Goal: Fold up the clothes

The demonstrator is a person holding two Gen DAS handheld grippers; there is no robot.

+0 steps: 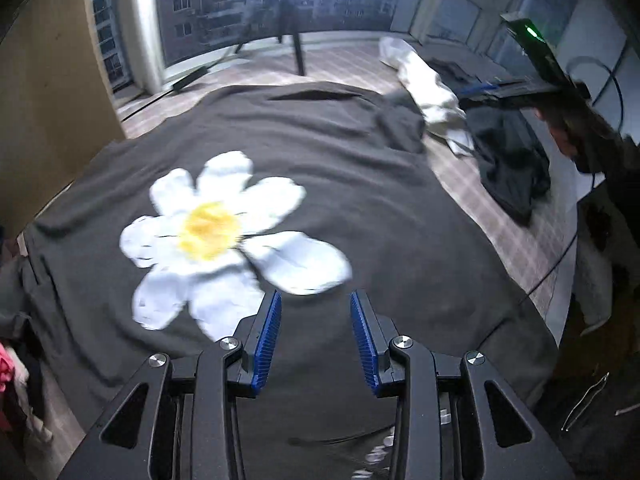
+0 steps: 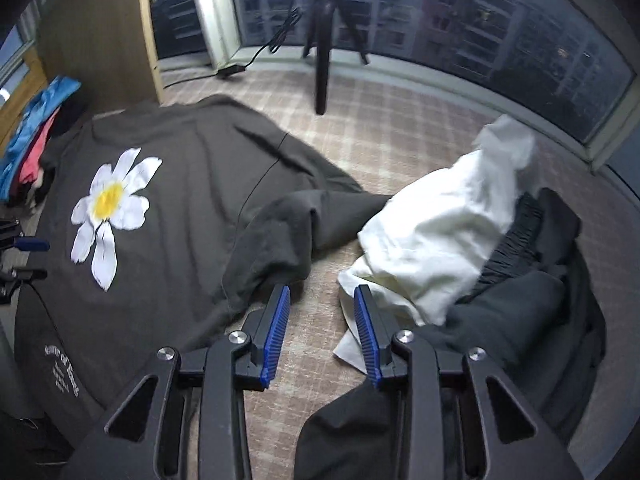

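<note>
Left gripper (image 1: 316,300) agape (empty) over shirt (image 1: 360,208)

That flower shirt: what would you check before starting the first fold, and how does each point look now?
1. Dark flower shirt spread flat: mostly ok.
2. Its right sleeve laid out: not ok, bunched.
3. White garment clear of the sleeve: not ok, right beside it.
4. Left gripper open, empty: ok.
5. Right gripper open, empty: ok.
6. Shirt's near hem visible: cannot tell.
</note>
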